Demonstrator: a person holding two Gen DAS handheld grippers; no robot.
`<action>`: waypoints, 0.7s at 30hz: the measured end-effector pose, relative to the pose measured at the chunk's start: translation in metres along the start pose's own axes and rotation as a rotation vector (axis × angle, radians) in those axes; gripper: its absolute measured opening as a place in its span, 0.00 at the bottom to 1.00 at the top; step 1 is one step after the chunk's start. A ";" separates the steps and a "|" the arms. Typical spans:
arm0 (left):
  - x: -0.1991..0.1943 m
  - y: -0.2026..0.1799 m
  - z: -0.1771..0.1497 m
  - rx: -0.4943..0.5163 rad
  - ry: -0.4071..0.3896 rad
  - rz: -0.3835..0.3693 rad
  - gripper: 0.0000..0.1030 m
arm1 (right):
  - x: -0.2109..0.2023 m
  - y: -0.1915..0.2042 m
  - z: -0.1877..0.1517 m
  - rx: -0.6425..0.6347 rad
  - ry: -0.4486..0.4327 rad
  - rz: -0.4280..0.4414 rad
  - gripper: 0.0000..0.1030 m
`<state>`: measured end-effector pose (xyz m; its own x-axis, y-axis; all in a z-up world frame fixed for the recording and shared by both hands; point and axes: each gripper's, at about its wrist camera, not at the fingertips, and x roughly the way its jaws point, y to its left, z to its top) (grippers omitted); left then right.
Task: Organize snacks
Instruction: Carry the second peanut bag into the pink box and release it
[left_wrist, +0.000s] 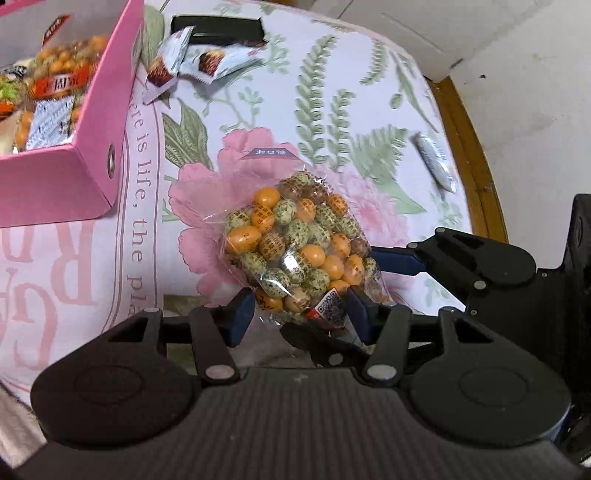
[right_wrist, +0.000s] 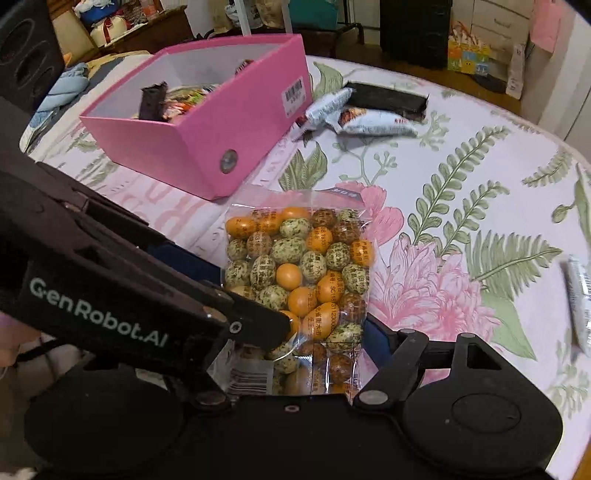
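Observation:
A clear bag of orange, green-speckled and brown coated nuts (left_wrist: 295, 240) (right_wrist: 299, 273) hangs just above the floral tablecloth (left_wrist: 332, 110). My left gripper (left_wrist: 301, 314) is shut on the bag's near end, a blue pad on each side. My right gripper (right_wrist: 295, 332) comes in from the right. One of its blue pads (left_wrist: 397, 258) (right_wrist: 375, 332) presses the bag's side. Its other finger is hidden behind the left gripper's arm (right_wrist: 147, 295). A pink box (left_wrist: 99, 110) (right_wrist: 207, 147) with several snack packs inside stands beyond the bag.
Two white snack packets (left_wrist: 207, 59) (right_wrist: 369, 122) and a black packet (left_wrist: 218, 27) (right_wrist: 388, 98) lie beside the box. Another white packet (left_wrist: 436, 162) (right_wrist: 580, 302) lies near the table's wooden edge (left_wrist: 469, 147). Household clutter stands beyond the table.

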<state>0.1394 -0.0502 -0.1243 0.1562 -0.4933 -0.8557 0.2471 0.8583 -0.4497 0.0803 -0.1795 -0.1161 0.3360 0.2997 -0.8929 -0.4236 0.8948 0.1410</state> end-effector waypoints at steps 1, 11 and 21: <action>-0.006 -0.002 -0.002 0.005 -0.002 -0.006 0.51 | -0.006 0.005 0.000 -0.005 -0.001 -0.013 0.79; -0.058 -0.001 -0.020 0.003 -0.056 -0.047 0.52 | -0.049 0.039 0.008 -0.026 -0.020 -0.029 0.80; -0.122 0.036 -0.014 -0.007 -0.185 -0.010 0.52 | -0.065 0.069 0.050 -0.111 -0.152 0.093 0.79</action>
<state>0.1160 0.0425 -0.0399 0.3274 -0.5190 -0.7896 0.2431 0.8538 -0.4604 0.0710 -0.1212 -0.0270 0.4106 0.4337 -0.8021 -0.5463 0.8213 0.1644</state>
